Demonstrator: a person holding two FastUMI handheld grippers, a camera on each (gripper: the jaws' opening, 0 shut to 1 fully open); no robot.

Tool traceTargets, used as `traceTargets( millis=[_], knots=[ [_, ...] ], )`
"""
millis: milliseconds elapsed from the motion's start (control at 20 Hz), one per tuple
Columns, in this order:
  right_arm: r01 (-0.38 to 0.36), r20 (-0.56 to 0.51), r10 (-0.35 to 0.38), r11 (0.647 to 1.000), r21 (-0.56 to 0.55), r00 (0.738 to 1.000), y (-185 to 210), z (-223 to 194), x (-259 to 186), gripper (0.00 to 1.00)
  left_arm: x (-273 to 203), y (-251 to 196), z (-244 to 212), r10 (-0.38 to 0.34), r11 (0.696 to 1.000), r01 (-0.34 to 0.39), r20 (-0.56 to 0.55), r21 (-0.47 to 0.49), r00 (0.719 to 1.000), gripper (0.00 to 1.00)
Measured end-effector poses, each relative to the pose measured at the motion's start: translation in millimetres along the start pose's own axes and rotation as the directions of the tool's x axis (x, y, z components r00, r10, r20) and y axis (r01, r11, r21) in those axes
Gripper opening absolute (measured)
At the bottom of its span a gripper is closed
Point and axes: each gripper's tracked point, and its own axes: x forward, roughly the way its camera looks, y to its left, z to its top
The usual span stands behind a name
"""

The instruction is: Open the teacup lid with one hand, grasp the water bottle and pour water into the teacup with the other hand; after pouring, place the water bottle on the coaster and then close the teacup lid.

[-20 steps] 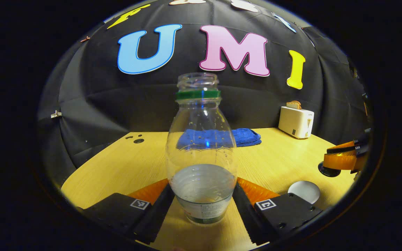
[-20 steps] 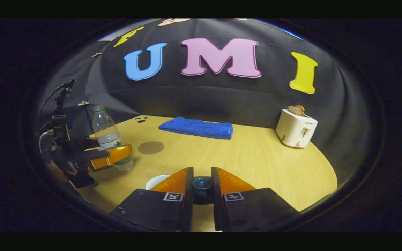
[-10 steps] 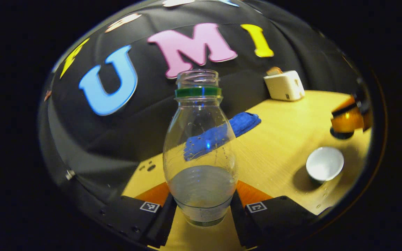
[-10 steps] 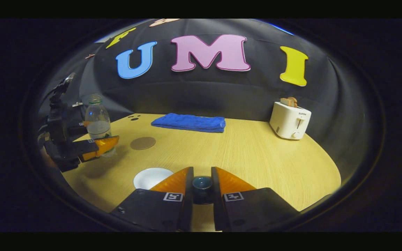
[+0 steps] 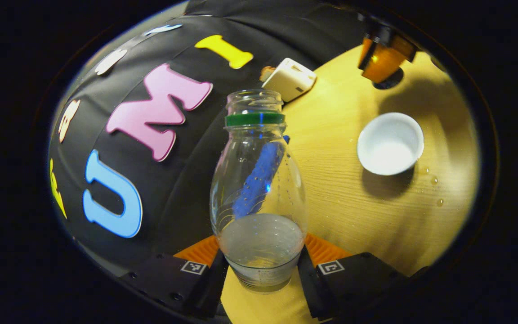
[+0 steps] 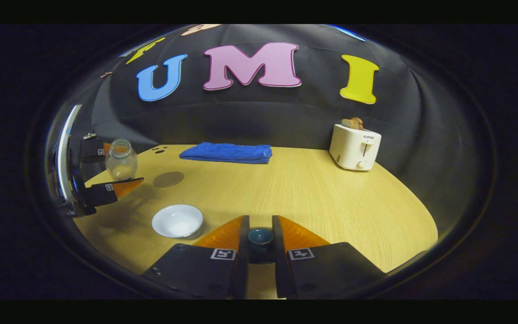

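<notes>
Presently the teacup stands uncovered on the counter, its pale bowl open upward, with a few droplets on the wood just beside it. In the left gripper view it lies ahead and to the right of the water bottle, well apart from the bottle's mouth; in the right gripper view the same teacup sits between the two grippers, nearer the right one.

The bottle is uncapped, about a third full, and clamped at its lower body by the left gripper, both fingers pressing its sides. Its long axis runs from the gripper straight toward the open neck. The tilted horizon in that view indicates the bottle is leaning over, neck swung toward the cup side; the right gripper view confirms the bottle raised off the counter and inclined.

The right gripper is closed narrowly on the dark knob of the teacup lid, held just right of the cup and clear of its rim.

Judgement: the pour is not yet begun. The decisive relation is mouth over bowl; the neck must travel rightward until it stands above the cup before further tipping.

The coaster lies beyond the teacup, near the bottle. A blue towel and toaster stand at the rear.
</notes>
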Motion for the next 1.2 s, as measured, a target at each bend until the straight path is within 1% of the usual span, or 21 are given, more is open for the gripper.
traceTargets(
  millis=[100,250,400,550,600,750,900,1000,1200],
  knots=[
    [0.008,-0.001,-0.008,1.0,0.003,1.0,-4.3,-3.5,-2.5,0.28,3.7,-7.7,1.6,-0.011,0.998,0.011,0.002,0.069,1.0,0.75],
    [0.028,-0.013,-0.028,1.0,0.009,1.0,-10.8,-11.0,-5.2,0.28,7.3,-13.1,-0.1,-0.012,0.982,0.011,0.0,0.188,1.0,0.75],
    [0.038,-0.028,-0.037,0.999,0.016,0.999,-14.2,-18.9,-7.4,0.28,16.6,-15.6,1.2,-0.023,0.965,0.024,-0.005,0.262,1.0,0.75],
    [0.04,-0.046,-0.039,0.999,0.015,0.998,-14.9,-27.5,-8.1,0.28,21.4,-19.2,4.7,-0.039,0.94,0.034,0.007,0.338,0.999,0.75],
    [0.038,-0.054,-0.037,0.999,0.02,0.998,-14.9,-30.6,-8.4,0.28,24.0,-20.7,6.4,-0.04,0.929,0.03,0.02,0.369,0.999,0.75],
    [0.039,-0.063,-0.037,0.999,0.033,0.997,-13.5,-33.6,-8.3,0.28,25.3,-21.8,14.3,-0.044,0.875,0.008,0.064,0.483,0.997,0.75],
    [0.033,-0.061,-0.031,0.999,0.034,0.998,-10.5,-33.5,-8.9,0.28,30.9,-24.0,16.5,-0.057,0.843,0.006,0.077,0.539,0.995,0.75],
    [0.026,-0.062,-0.024,0.999,0.029,0.998,-9.6,-33.3,-8.6,0.28,33.5,-23.4,21.4,-0.066,0.808,0.006,0.081,0.589,0.994,0.75],
    [0.012,-0.064,-0.01,1.0,0.024,0.998,-6.1,-34.7,-8.6,0.28,40.1,-18.9,22.6,-0.087,0.754,0.012,0.082,0.657,0.993,0.75]
  ],
)
